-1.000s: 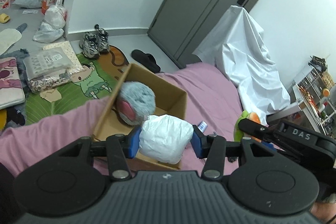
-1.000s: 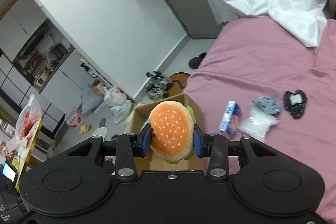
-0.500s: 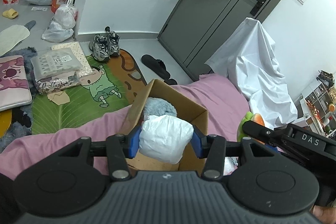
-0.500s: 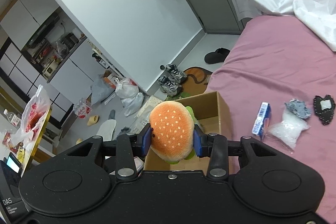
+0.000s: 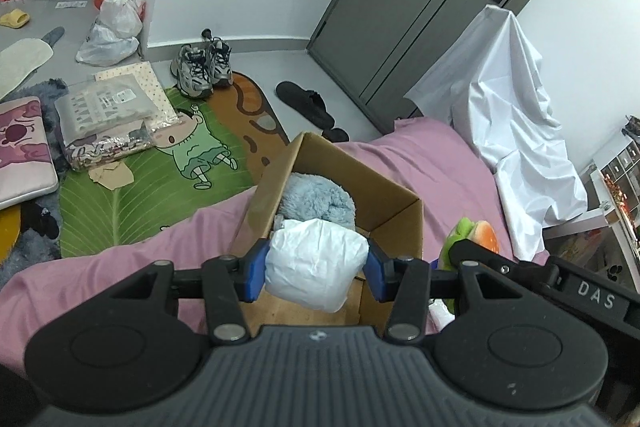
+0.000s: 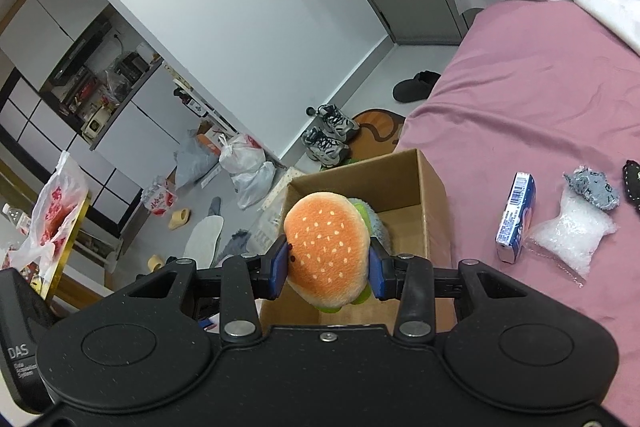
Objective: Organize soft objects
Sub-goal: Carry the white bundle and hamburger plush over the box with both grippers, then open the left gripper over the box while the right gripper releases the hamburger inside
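1. The left tool (image 5: 316,273) is clenched on a white crinkly bundle (image 5: 316,269), its blue pads (image 5: 256,273) pressing in from both sides.
2. That bundle hangs right over the near end of the open cardboard box (image 5: 400,227), which sits on the pink bed (image 5: 440,167) near the bed's edge.
3. Inside the box lies a fluffy blue-grey plush (image 5: 320,197), just beyond the white bundle.
4. Over to the right tool (image 6: 328,267): it grips a burger plush (image 6: 328,247) with an orange sesame bun on top and a green layer peeking out below.
5. The burger sits above the near part of the box (image 6: 432,195); the blue-grey plush (image 6: 376,223) shows just behind it in the box.
6. From the left wrist view, the burger (image 5: 476,233) and the right tool's dark body appear just to the right of the box.
7. On the bed to the right of the box lie a small blue carton (image 6: 516,223), a clear bag of white bits (image 6: 572,239) just beside it, a grey scrap (image 6: 592,187) touching the bag's far end, and a black piece (image 6: 632,183) at the frame edge.
8. A white sheet (image 5: 516,115) is draped at the far side of the bed.
9. Down on the floor: a green cartoon mat (image 5: 160,171), grey sneakers (image 5: 202,69) and a black slipper (image 5: 304,103).
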